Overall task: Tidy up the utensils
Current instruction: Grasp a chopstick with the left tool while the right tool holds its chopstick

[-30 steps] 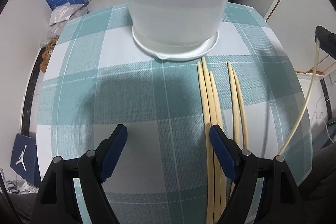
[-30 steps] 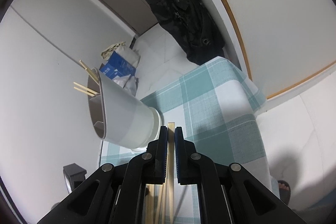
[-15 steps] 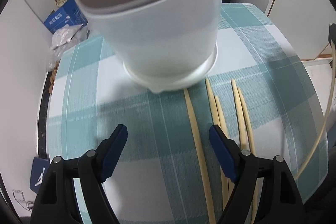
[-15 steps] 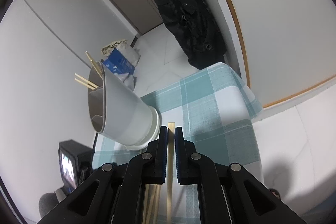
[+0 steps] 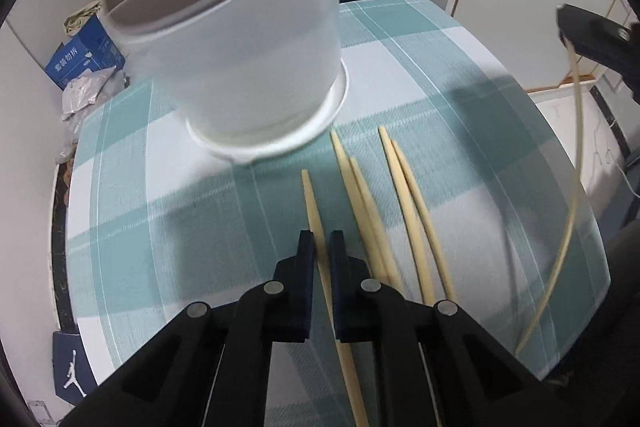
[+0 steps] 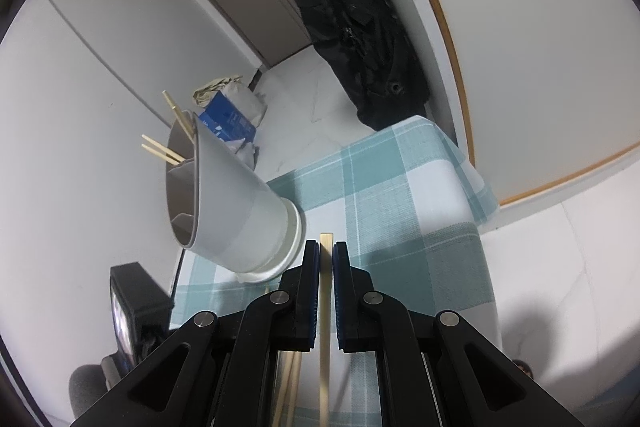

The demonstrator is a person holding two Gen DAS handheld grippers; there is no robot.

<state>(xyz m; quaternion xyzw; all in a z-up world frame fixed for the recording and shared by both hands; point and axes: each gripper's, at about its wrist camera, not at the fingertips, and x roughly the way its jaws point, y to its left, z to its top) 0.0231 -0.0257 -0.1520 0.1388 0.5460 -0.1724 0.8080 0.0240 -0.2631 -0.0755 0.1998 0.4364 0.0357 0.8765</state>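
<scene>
Even, soft indoor light. Both fisheye views bend hard at the edges, with black corners. In the left wrist view, motion blur smears the white holder point(image 5: 240, 39) upper centre; soft shadows band the counter point(image 5: 168, 211).

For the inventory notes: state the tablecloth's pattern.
Teal and white checks on the tablecloth, clearest in the left wrist view.

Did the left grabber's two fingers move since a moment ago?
Yes. The left gripper has snapped its wide-open fingers shut around one chopstick on the checked tablecloth.
</scene>
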